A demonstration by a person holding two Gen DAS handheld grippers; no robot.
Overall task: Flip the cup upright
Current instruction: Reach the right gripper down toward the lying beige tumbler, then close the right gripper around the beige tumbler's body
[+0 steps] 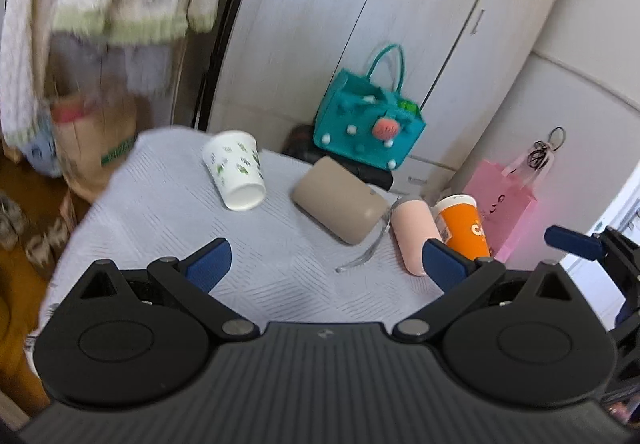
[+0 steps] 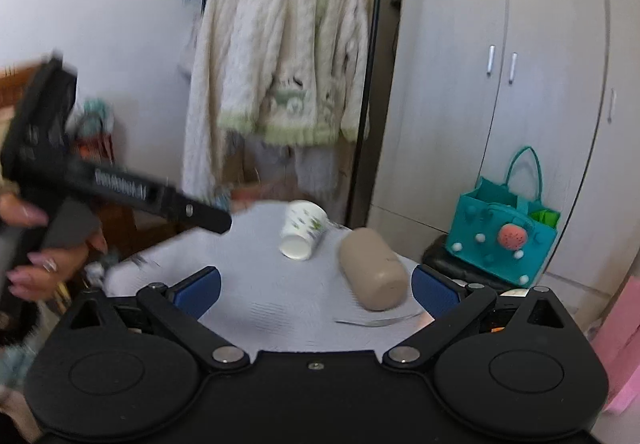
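- Jaws: left gripper (image 1: 326, 262) spread wide, nothing between the blue pads; right gripper (image 2: 316, 290) likewise wide and empty.
- Paper cup (image 1: 236, 169), white with green leaf print, sits upper centre-left of the left view on the grey cloth (image 1: 168, 212). It is tilted, wide end up and away, narrow white base toward the camera. Same cup (image 2: 302, 230) at centre of the right view, above the jaw gap.
- Neither gripper touches the cup; it lies well beyond both sets of pads.
- Beige cylinder (image 1: 340, 200) lies on its side right of the cup, apart from it; also seen centre-right in the right view (image 2: 374, 270).
- Pink cylinder (image 1: 412, 234) lies right of the beige one, partly behind the left gripper's right pad. Orange cup (image 1: 462, 226) stands just beside it.
- Teal bag (image 1: 368, 120) behind the cloth; pink bag (image 1: 504, 204) at right.
- Right view, left edge: left hand (image 2: 44, 264) on the left gripper's handle; motion blur.
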